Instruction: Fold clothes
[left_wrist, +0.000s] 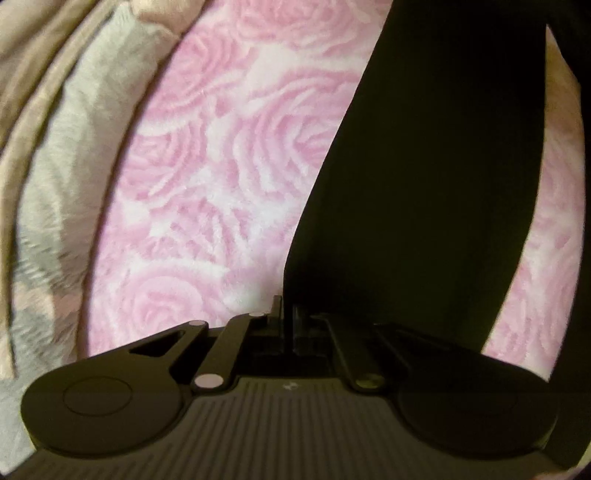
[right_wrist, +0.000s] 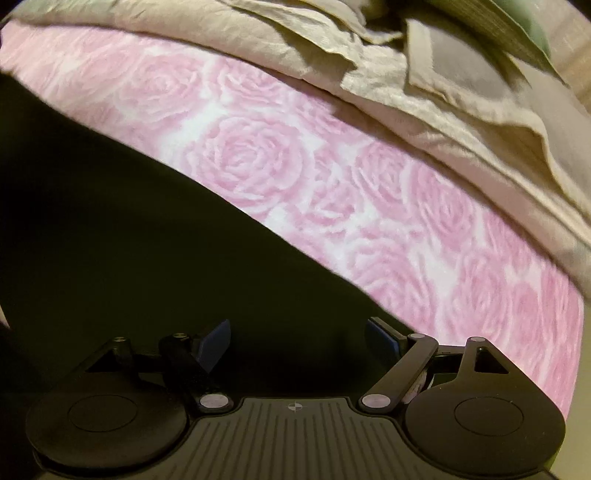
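A black garment (left_wrist: 424, 184) lies flat on the pink rose-patterned blanket (left_wrist: 207, 177). In the left wrist view its long left edge runs down to my left gripper (left_wrist: 286, 314). The two dark fingers there are pressed together right on that edge, shut on the cloth. In the right wrist view the same black garment (right_wrist: 129, 240) fills the lower left. My right gripper (right_wrist: 299, 338) hovers just over it near its diagonal edge. Its blue pads (right_wrist: 218, 343) stand wide apart, open, with only flat cloth beneath them.
Crumpled beige and grey bedding (right_wrist: 424, 92) is piled along the far side of the pink blanket (right_wrist: 369, 206). In the left wrist view the same beige bedding (left_wrist: 55, 147) rises at the left.
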